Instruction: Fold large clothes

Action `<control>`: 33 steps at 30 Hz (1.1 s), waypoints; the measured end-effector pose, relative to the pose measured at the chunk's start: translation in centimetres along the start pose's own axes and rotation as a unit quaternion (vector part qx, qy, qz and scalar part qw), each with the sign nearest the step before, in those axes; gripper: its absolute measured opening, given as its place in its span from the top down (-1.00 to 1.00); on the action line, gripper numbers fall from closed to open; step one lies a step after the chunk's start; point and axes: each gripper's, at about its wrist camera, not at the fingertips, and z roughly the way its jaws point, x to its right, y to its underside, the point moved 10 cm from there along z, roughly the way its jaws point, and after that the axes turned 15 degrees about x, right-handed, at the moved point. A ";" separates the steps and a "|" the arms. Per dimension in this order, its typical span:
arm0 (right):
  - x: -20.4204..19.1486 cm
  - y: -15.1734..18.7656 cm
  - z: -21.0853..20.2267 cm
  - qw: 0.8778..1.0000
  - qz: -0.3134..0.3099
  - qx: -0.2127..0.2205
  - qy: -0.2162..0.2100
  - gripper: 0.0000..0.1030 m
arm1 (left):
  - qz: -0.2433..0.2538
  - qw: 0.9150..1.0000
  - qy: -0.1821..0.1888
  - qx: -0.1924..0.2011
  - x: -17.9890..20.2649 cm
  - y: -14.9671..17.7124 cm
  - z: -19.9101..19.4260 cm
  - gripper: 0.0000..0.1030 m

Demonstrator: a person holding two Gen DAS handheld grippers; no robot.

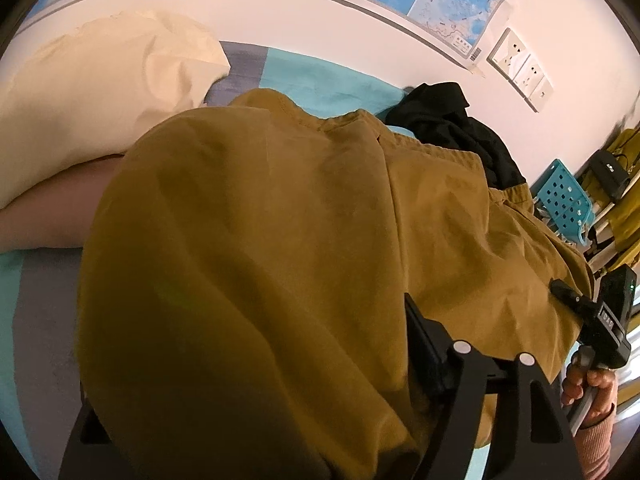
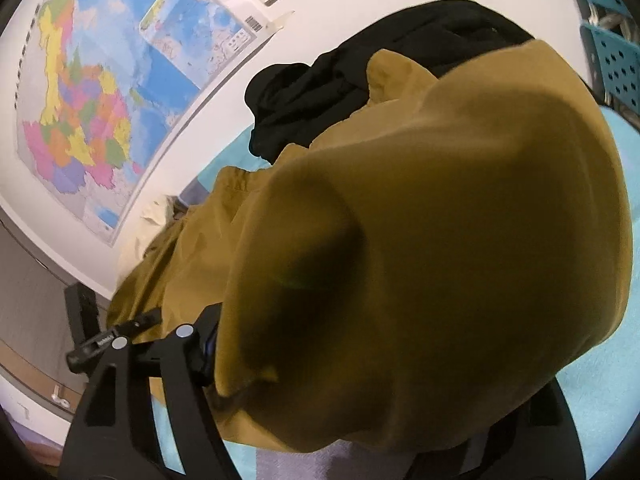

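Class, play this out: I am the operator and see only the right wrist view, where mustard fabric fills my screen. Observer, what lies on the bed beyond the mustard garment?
Observer: A cream pillow lies at the far left of the bed, left of the mustard garment.
Operator: Is a hand visible anywhere?
Observer: Yes, a hand in a pink sleeve grips the right gripper's handle at the lower right.
Operator: Anything beside the bed?
Observer: A teal perforated chair stands past the black garment.
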 end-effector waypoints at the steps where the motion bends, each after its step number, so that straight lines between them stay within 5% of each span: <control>1: -0.1 -0.1 -0.2 1.000 -0.005 0.003 0.001 -0.10 | 0.002 1.000 -0.006 0.003 -0.1 -0.1 0.0 -0.33; 3: -0.6 -0.6 -0.6 1.000 -0.002 0.011 -0.012 0.27 | 0.008 1.000 -0.015 0.011 0.0 -0.4 -0.3 -0.09; 8: -3.4 -2.4 -3.1 0.998 -0.007 0.031 -0.048 0.43 | 0.014 0.999 -0.001 0.033 1.0 -1.8 -2.5 0.31; 13: -4.5 -2.4 -7.5 0.996 -0.003 0.045 -0.078 0.43 | -0.005 0.997 0.066 0.027 2.0 -1.7 -5.7 0.29; 18: 0.3 1.9 -5.6 0.999 0.017 -0.025 -0.012 -0.08 | -0.027 0.998 0.037 -0.030 -0.6 1.8 -3.4 -0.23; 25: 0.1 2.6 -3.7 0.999 0.011 -0.021 -0.029 -0.67 | -0.020 0.998 0.051 -0.022 0.2 2.0 -2.4 -0.61; 26: 0.0 2.6 -3.4 0.999 0.008 -0.019 -0.027 -0.51 | -0.007 0.999 0.041 -0.022 0.6 2.0 -2.2 -0.59; 27: 0.0 2.6 -3.2 0.999 0.002 -0.022 -0.024 -0.11 | 0.002 0.999 0.035 -0.021 1.0 1.9 -2.0 -0.49; 33: -2.1 0.4 -4.2 0.999 -0.026 -0.003 -0.039 0.39 | 0.012 1.000 0.003 -0.007 0.8 0.4 -2.4 0.13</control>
